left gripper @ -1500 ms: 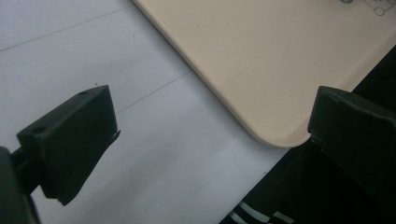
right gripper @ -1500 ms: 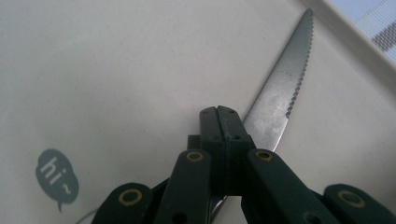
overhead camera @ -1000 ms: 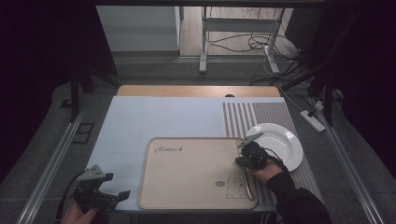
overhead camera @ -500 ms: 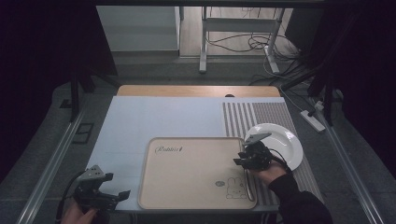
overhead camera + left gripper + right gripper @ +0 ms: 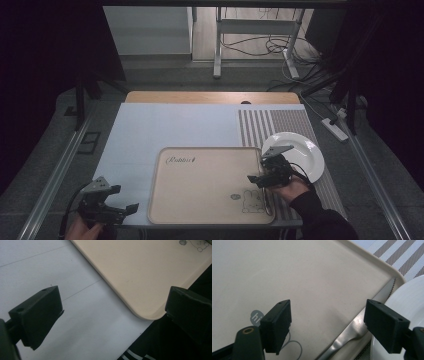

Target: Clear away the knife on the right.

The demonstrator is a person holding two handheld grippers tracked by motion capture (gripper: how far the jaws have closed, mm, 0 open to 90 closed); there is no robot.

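Note:
A beige tray (image 5: pixel 205 190) with a rabbit drawing lies at the table's front middle. A white plate (image 5: pixel 300 150) rests just right of it on a striped mat (image 5: pixel 280 122). My right gripper (image 5: pixel 258 179) hovers open over the tray's right edge, with nothing between its jaws. In the right gripper view (image 5: pixel 329 317) a metal knife (image 5: pixel 352 333) with a serrated blade lies along the tray's rim (image 5: pixel 372 262), beside the plate (image 5: pixel 409 297). My left gripper (image 5: pixel 127 209) is open at the front left, off the tray. In the left gripper view (image 5: pixel 112 312) it is above the white sheet near the tray's corner (image 5: pixel 140 272).
A pale sheet (image 5: pixel 170 130) covers most of the tabletop, with a wooden strip (image 5: pixel 210 97) at the far edge. Metal rails (image 5: pixel 55 175) run along both sides. Cables and a power strip (image 5: pixel 335 129) lie on the floor beyond the right side.
My right gripper has shifted slightly toward the front, from the plate's left rim to the tray's right edge. The left gripper has stayed put.

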